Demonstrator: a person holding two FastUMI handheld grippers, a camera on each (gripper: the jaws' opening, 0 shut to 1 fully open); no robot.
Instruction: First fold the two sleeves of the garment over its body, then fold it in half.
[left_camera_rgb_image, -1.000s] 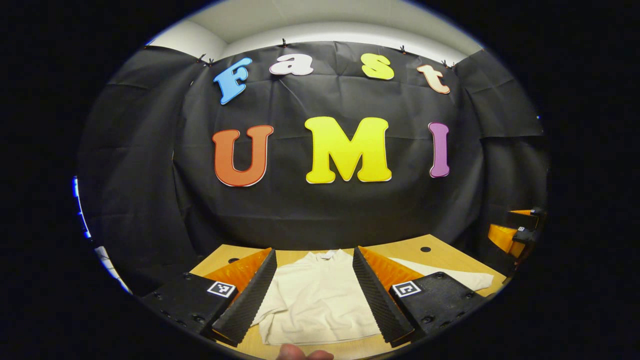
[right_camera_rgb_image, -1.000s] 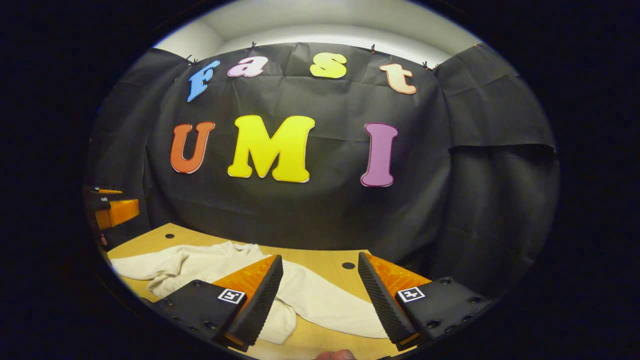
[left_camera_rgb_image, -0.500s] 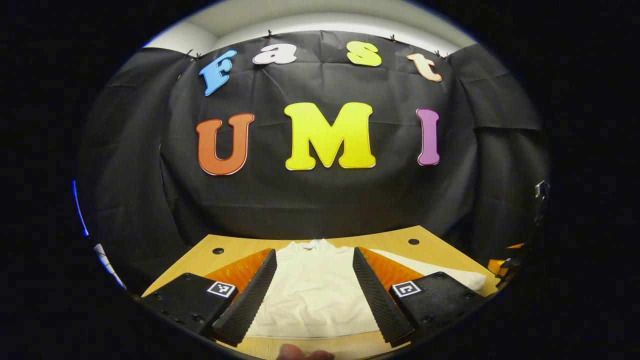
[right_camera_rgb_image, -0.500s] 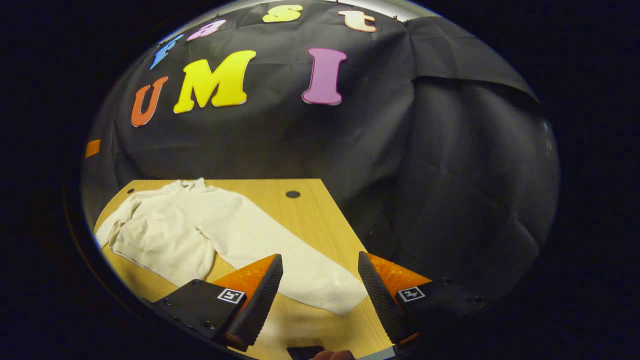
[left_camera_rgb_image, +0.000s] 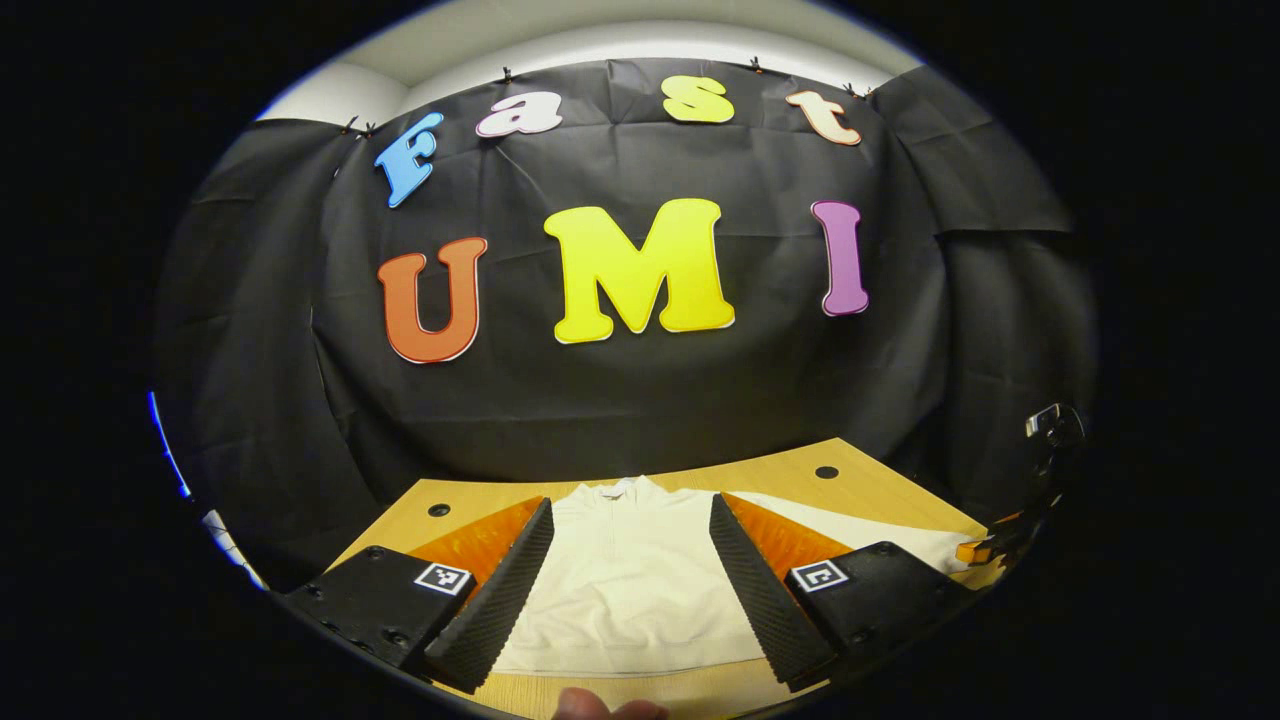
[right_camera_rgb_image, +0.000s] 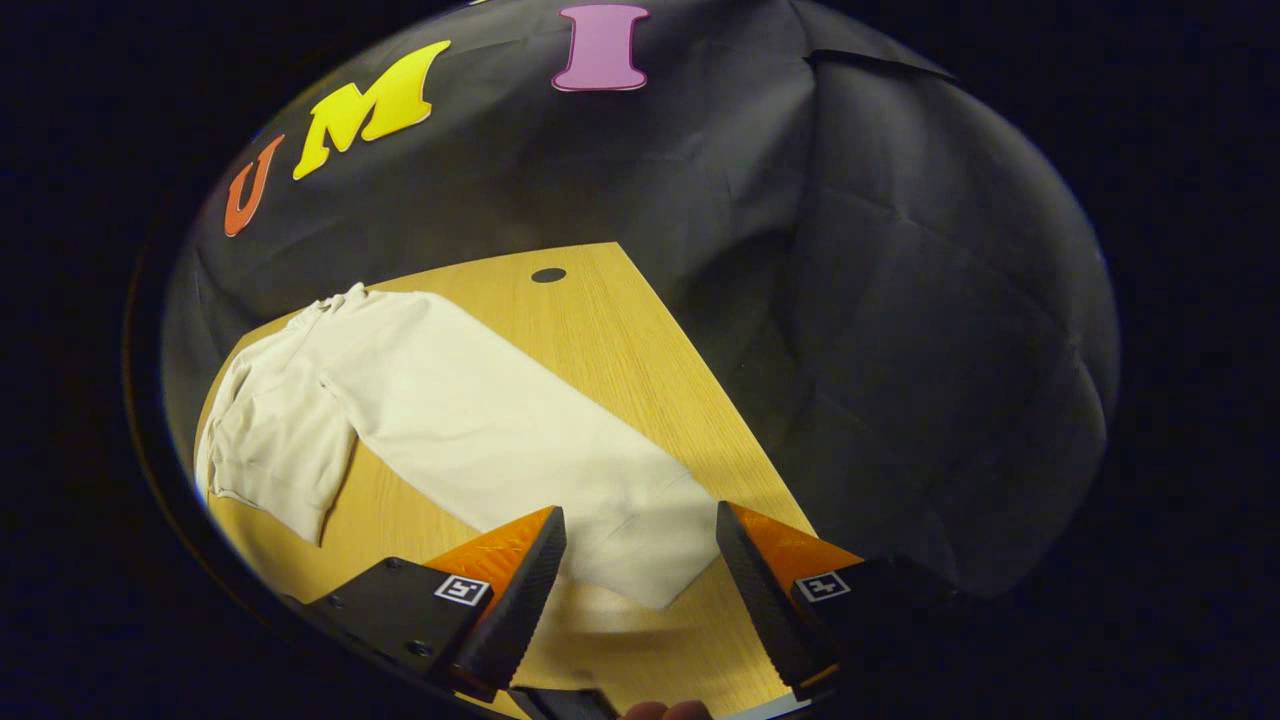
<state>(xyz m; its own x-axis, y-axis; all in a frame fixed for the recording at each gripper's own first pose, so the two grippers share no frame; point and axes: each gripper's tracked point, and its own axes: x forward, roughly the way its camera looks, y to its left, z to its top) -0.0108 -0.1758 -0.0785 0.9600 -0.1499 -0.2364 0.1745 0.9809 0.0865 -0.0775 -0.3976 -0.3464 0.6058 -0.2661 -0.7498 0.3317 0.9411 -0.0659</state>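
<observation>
- The cream garment is seen lying flat on the wooden bench, with its collar toward the dark wall.
- In the right gripper view, 1 long sleeve is stretched out over the bench, away from the body of the garment.
- The cuff of that sleeve is seen just past the tips of the right gripper.
- The fingers of the right gripper are held wide open, and nothing is held between them.
- The left gripper is held over the body of the garment, near its lower hem.
- Its fingers are also held wide open, and nothing is gripped.
- In the left gripper view, the outstretched sleeve is seen on the right, and no sleeve is seen sticking out on the left.
- The step in hand is judged to be the sleeve fold, and this long sleeve is not yet laid over the body.
- The fold in half is judged to be left for later.
- For the next move, the right gripper would need to be lowered onto the cuff and closed on the cloth.
- Then the sleeve would need to be lifted a little and carried across onto the body.
- Care would be needed so that only the sleeve is pinched, and the body is not dragged along.
- The left gripper could be used to keep the body in place, if that is needed.
</observation>
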